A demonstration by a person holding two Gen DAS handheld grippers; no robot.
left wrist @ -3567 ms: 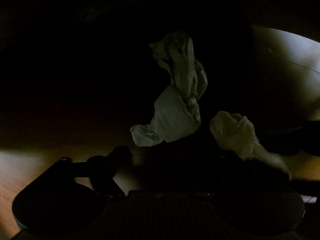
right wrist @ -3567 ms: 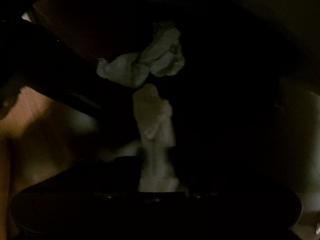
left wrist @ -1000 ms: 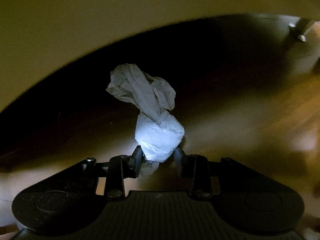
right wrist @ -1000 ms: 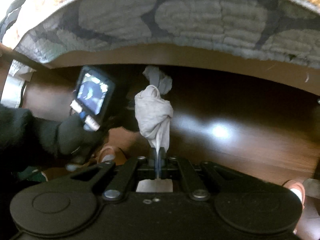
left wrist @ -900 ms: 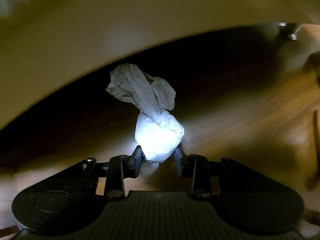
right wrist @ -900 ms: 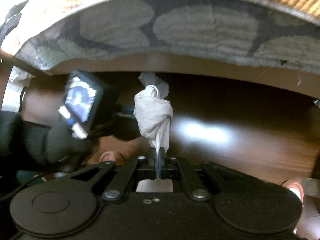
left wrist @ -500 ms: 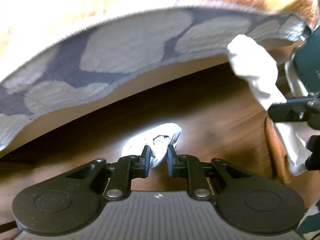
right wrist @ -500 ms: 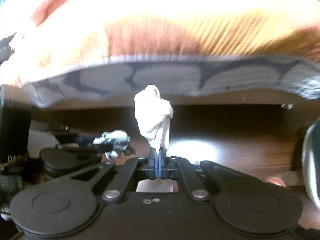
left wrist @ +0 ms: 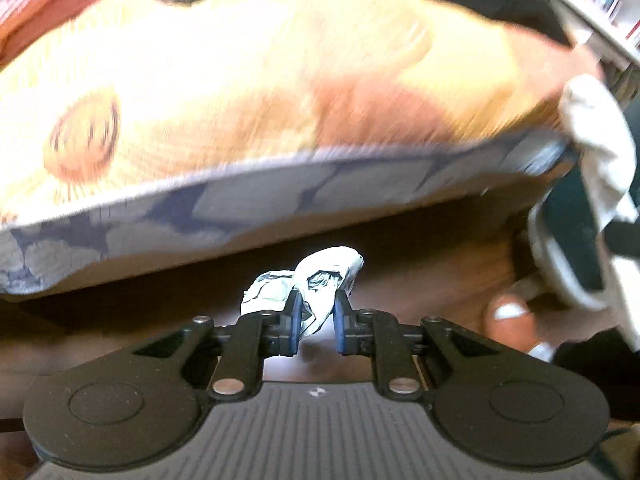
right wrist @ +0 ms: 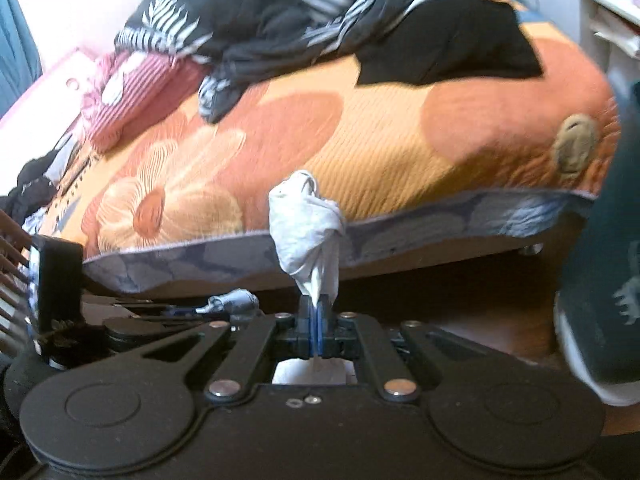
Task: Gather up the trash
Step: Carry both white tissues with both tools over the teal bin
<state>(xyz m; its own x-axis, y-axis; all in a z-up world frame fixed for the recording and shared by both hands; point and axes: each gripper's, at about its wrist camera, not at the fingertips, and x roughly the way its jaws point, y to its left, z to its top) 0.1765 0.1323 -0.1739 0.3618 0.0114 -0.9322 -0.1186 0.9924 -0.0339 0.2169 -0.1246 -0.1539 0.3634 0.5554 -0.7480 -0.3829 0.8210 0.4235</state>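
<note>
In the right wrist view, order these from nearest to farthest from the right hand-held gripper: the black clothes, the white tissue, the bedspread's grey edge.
1. White tissue: pinched in the right hand-held gripper.
2. Bedspread's grey edge: just behind the tissue.
3. Black clothes: on top of the bed, far back.

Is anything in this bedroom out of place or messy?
Yes. Dark clothes lie heaped and rumpled across the orange bedspread, not folded. Each gripper holds a crumpled tissue: left on one, right on another.
</note>
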